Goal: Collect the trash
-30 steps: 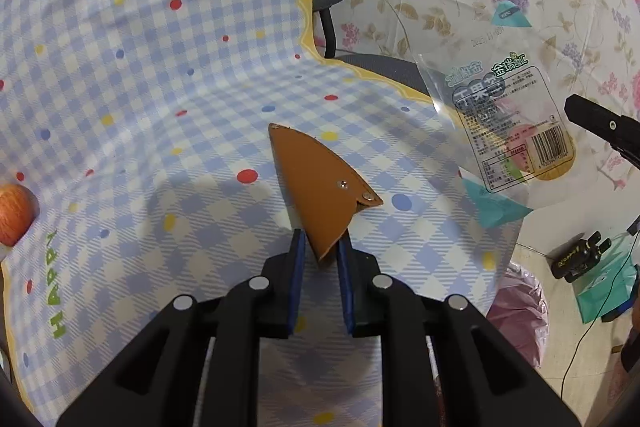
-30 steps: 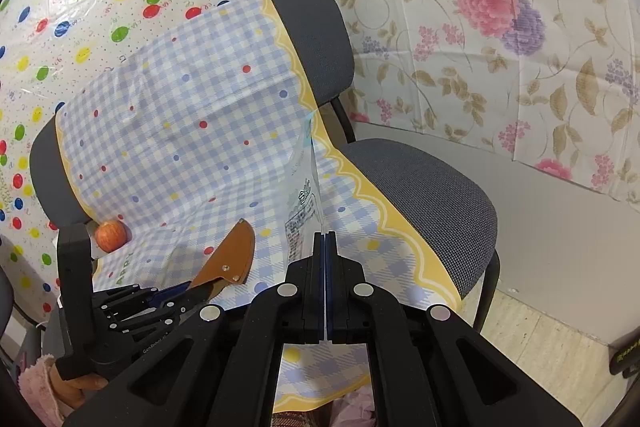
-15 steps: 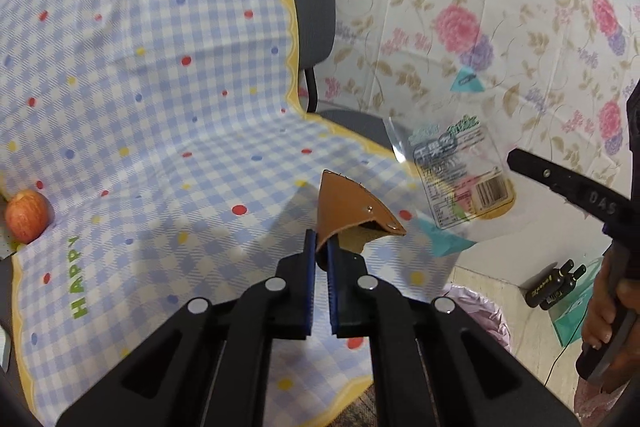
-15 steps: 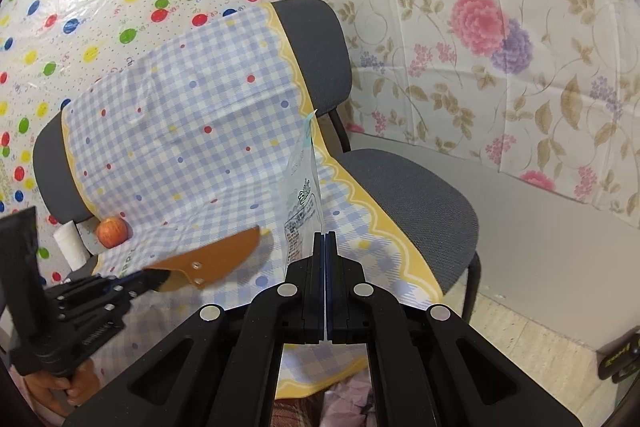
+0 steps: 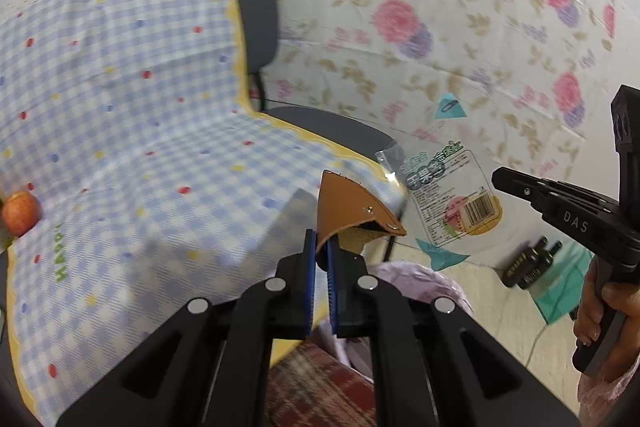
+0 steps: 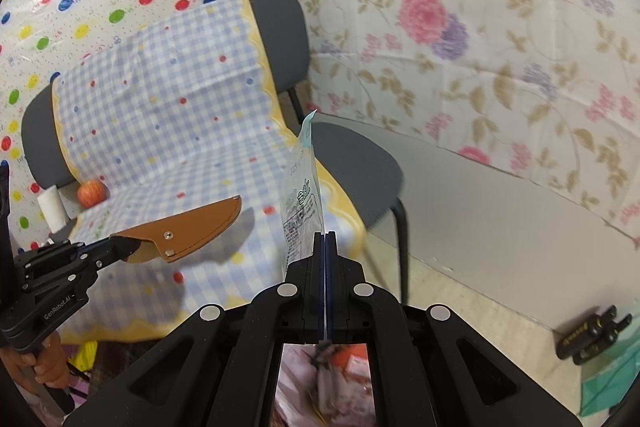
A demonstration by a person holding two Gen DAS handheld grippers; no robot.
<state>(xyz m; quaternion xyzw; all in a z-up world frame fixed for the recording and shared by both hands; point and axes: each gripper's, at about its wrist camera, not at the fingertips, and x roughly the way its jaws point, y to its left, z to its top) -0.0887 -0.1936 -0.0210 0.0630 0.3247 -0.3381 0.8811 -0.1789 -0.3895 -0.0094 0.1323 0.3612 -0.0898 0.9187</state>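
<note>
My left gripper (image 5: pixel 321 241) is shut on the narrow end of a brown leather sheath (image 5: pixel 352 207), held in the air over the front edge of the chair seat. From the right wrist view the sheath (image 6: pixel 188 227) sticks out level from the left gripper (image 6: pixel 116 247). My right gripper (image 6: pixel 325 237) is shut on the lower edge of a clear printed plastic wrapper (image 6: pixel 302 203), which stands upright above it. The wrapper (image 5: pixel 452 195) hangs to the right of the sheath. A pink trash bag (image 5: pixel 420 279) lies below both grippers, and the bag (image 6: pixel 320 379) holds some litter.
A grey chair (image 6: pixel 360 163) is draped with a blue checked cloth (image 5: pixel 140 147). A red apple (image 6: pixel 91 193) and a white roll (image 6: pixel 52 211) lie at the seat's back left. On the floor at the right sit a black device (image 6: pixel 592 339) and a teal item (image 5: pixel 560 287).
Both grippers have pulled back from the chair seat and risen, carrying the sheath and the wrapper. The left jaws closed tighter on the sheath. The pink bag has come into view below.
</note>
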